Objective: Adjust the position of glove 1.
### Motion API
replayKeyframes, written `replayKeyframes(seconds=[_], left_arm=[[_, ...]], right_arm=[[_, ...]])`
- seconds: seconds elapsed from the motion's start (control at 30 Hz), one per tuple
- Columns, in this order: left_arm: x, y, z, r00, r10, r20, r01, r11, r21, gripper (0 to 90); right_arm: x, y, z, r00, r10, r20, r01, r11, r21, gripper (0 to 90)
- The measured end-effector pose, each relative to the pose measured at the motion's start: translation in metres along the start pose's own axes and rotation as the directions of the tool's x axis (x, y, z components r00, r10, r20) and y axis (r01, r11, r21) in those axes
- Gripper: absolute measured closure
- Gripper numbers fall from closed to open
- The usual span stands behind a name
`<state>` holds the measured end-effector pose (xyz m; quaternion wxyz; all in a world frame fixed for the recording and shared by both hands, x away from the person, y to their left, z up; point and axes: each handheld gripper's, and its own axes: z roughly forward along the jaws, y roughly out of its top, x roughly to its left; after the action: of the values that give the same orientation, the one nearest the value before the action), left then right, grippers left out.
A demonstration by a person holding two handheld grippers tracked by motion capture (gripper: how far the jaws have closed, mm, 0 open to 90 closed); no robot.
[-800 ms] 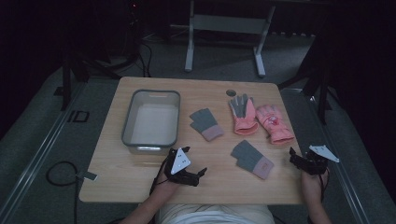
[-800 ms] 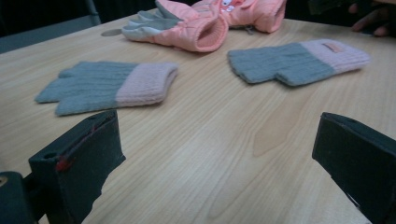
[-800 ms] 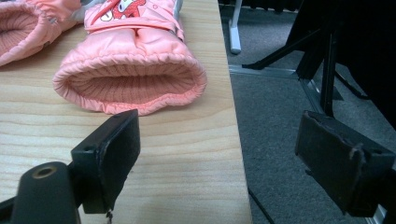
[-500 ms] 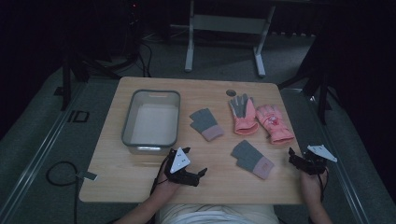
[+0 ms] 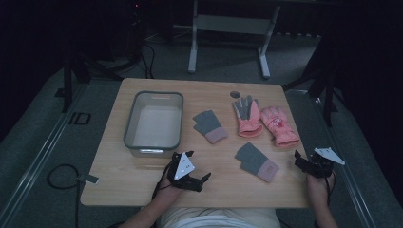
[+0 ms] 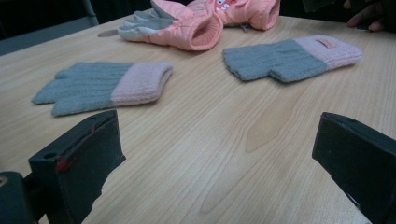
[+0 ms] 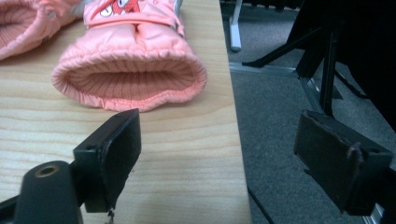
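Two grey knit gloves with pink cuffs lie flat on the wooden table, one (image 5: pixel 209 126) (image 6: pixel 105 86) mid-table and one (image 5: pixel 256 161) (image 6: pixel 292 56) nearer the front. Behind them lie two pink padded gloves, the left one (image 5: pixel 248 116) (image 6: pixel 182 25) palm up and the right one (image 5: pixel 279 124) (image 7: pixel 130 65) with its cuff facing my right gripper. My left gripper (image 5: pixel 198 165) (image 6: pixel 219 154) rests low near the front edge, open and empty, facing the gloves. At the table's right front corner my right gripper (image 5: pixel 304 162) (image 7: pixel 224 149) is open and empty, just short of the pink cuff.
A clear plastic bin (image 5: pixel 128 128) stands empty on the left half of the table (image 5: pixel 114 185). A small dark round disc (image 5: pixel 235 94) lies near the far edge. The table's right edge (image 7: pixel 231 140) drops to grey carpet, and metal stand legs (image 5: pixel 261 61) rise beyond the table.
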<state>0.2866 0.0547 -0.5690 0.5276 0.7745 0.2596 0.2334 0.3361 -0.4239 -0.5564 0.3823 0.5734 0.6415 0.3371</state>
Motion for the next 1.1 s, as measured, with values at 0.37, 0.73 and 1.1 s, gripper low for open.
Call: replayKeyframes(seconds=[0.37, 0.73, 1.1], left_arm=[[0.003, 0.0, 0.0, 0.9995, -0.031, 0.007, 0.031, 0.9995, -0.002, 0.9], [0.003, 0.0, 0.0, 0.9995, -0.029, 0.009, 0.029, 0.9996, -0.003, 0.9], [0.003, 0.0, 0.0, 0.9994, -0.033, 0.012, 0.033, 0.9994, -0.006, 0.9]], right_arm=[[0.003, 0.007, -0.004, 0.9989, 0.008, -0.047, -0.006, 0.999, 0.043, 13.2], [0.002, 0.027, -0.019, 0.9972, 0.016, -0.073, -0.017, 1.0, -0.019, 12.4], [0.019, 0.063, -0.031, 0.9931, 0.009, -0.117, -0.013, 0.999, -0.032, 14.1]])
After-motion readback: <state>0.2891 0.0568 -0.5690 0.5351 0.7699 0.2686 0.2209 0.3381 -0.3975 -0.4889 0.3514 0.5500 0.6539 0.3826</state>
